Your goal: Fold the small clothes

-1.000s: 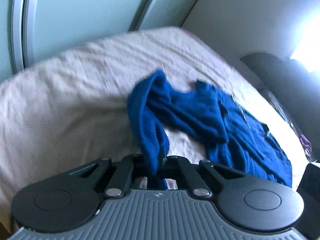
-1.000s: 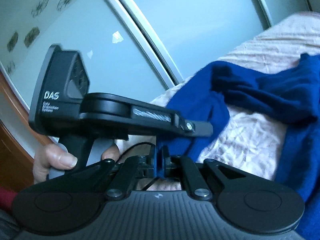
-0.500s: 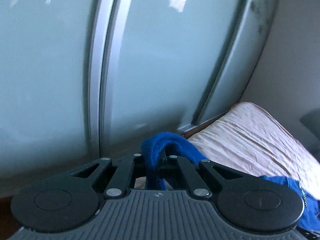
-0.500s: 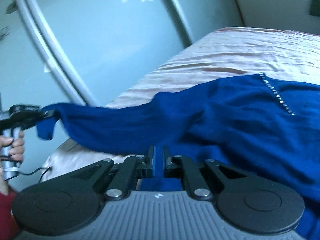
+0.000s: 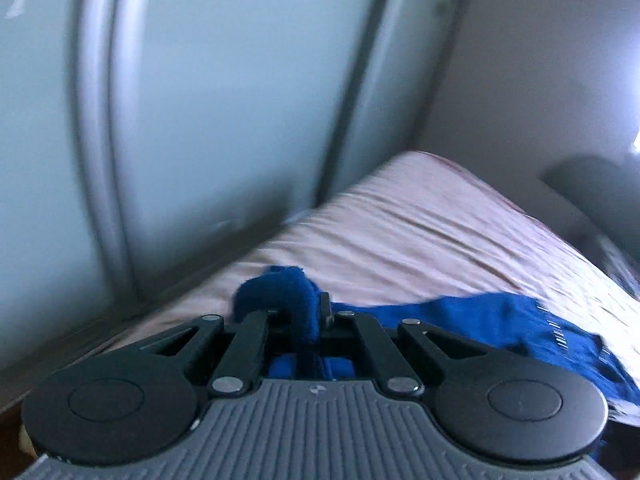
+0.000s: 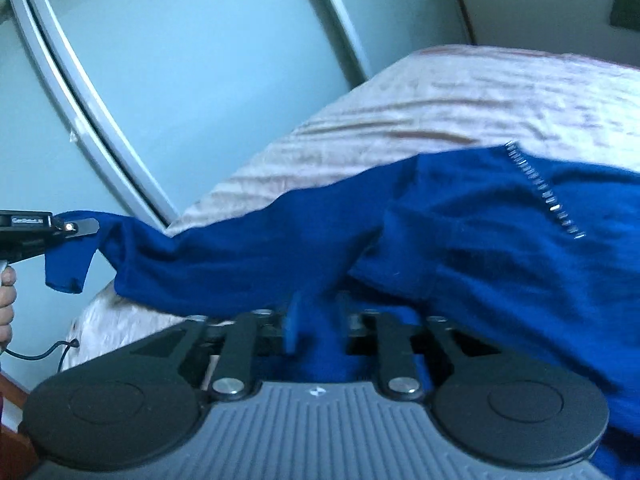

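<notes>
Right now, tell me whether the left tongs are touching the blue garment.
Touching. The left wrist view shows the left tongs shut on a fold of the blue garment; the right wrist view shows that end hanging from them.

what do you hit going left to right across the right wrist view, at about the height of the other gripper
hand → left gripper pinching the sleeve end → blue garment stretched over the bed → line of silver studs

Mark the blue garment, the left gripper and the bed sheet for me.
Blue garment point(image 6: 480, 240): right wrist view, on its spread body.
Left gripper point(image 5: 310, 314): left wrist view, between its fingertips, shut on the garment.
Bed sheet point(image 6: 460, 104): right wrist view, on bare wrinkled fabric.
</notes>
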